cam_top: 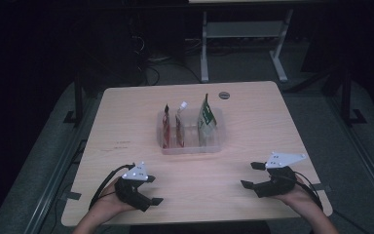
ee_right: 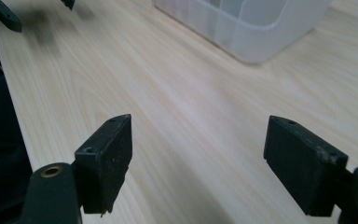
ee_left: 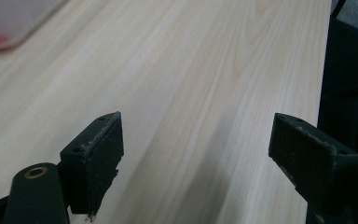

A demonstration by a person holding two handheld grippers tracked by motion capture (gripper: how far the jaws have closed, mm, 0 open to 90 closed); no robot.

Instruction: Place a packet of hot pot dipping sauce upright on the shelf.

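Near the bottom edge of the high view, the left gripper [cam_top: 153,190] sits at lower left and the right gripper [cam_top: 251,175] at lower right, each held in a hand low over the pale wooden desk [cam_top: 126,126]. Both have their jaws spread wide with nothing between them. Along the left gripper [ee_left: 196,158] in its own view, bare wood grain lies between the two black jaws, and a blurred corner of the clear plastic tray [ee_left: 9,23] shows at upper left. From the right gripper [ee_right: 198,163] in its own view, the jaws likewise frame bare desk, with the tray [ee_right: 256,32] at upper right.

At the centre of the high view the tray [cam_top: 190,146] stands on the desk, well apart from both grippers. Upright in it are a red pouch [cam_top: 166,126] at its left, a spouted pouch [cam_top: 180,124] just beside that, and a green pouch [cam_top: 206,119] at its right. A small dark round thing [cam_top: 224,95] lies on the desk above the tray, toward the far edge.
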